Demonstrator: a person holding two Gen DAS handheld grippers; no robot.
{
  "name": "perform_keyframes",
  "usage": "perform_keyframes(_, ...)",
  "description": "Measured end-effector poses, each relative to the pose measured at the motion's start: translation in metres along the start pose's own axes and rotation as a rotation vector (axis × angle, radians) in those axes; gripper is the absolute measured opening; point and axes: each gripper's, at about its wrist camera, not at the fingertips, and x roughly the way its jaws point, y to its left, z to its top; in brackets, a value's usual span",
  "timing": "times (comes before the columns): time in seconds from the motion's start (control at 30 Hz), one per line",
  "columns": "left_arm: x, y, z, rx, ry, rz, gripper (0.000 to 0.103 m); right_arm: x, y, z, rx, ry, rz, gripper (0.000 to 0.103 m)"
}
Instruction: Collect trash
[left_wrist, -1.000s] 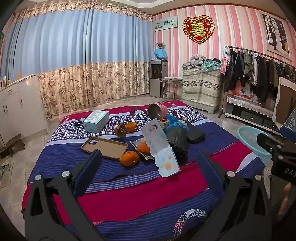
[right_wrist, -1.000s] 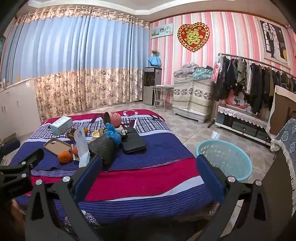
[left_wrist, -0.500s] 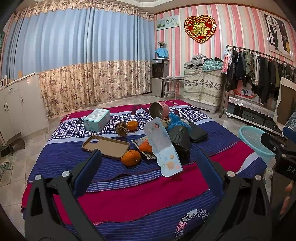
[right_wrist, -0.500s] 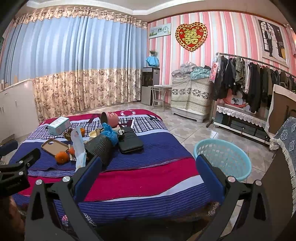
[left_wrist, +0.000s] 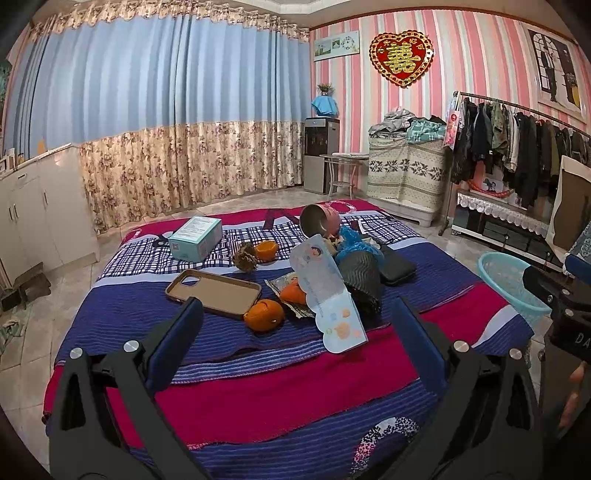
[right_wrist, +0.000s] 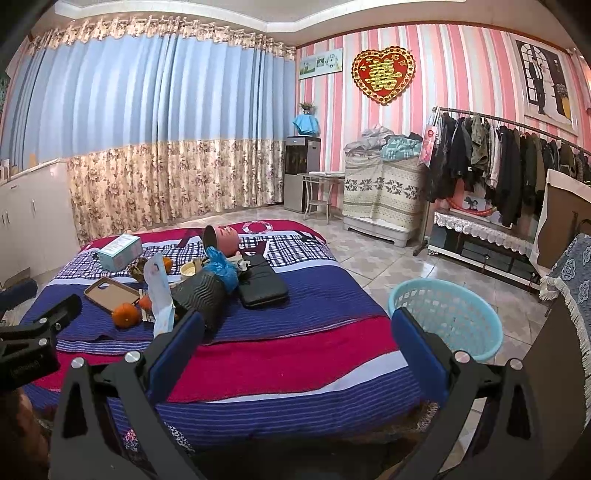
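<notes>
Both grippers hover over the cluttered bed (left_wrist: 258, 373).
Left gripper (left_wrist: 295, 332) and right gripper (right_wrist: 297, 338) have jaws wide, holding nothing; orange peel (left_wrist: 264, 314) lies beside the phone case (left_wrist: 214, 291).

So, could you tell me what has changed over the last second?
Very little. Both views drift slightly: the left tool eases a little toward the bed, and the right tool shifts slightly too. Both remain open and empty. The oranges, phone case and basket have not moved.

Both wrist views face the bed (left_wrist: 258, 376) from its foot.
</notes>
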Motion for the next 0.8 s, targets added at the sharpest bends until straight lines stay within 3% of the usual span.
perform_keyframes(0.8, 0.0011, 0.0019, 0.0005, -0.004, 0.001, -0.001, 0.098, 0.0008, -0.0001, -0.0013, 0.004, -0.001, 0.004, 0.099)
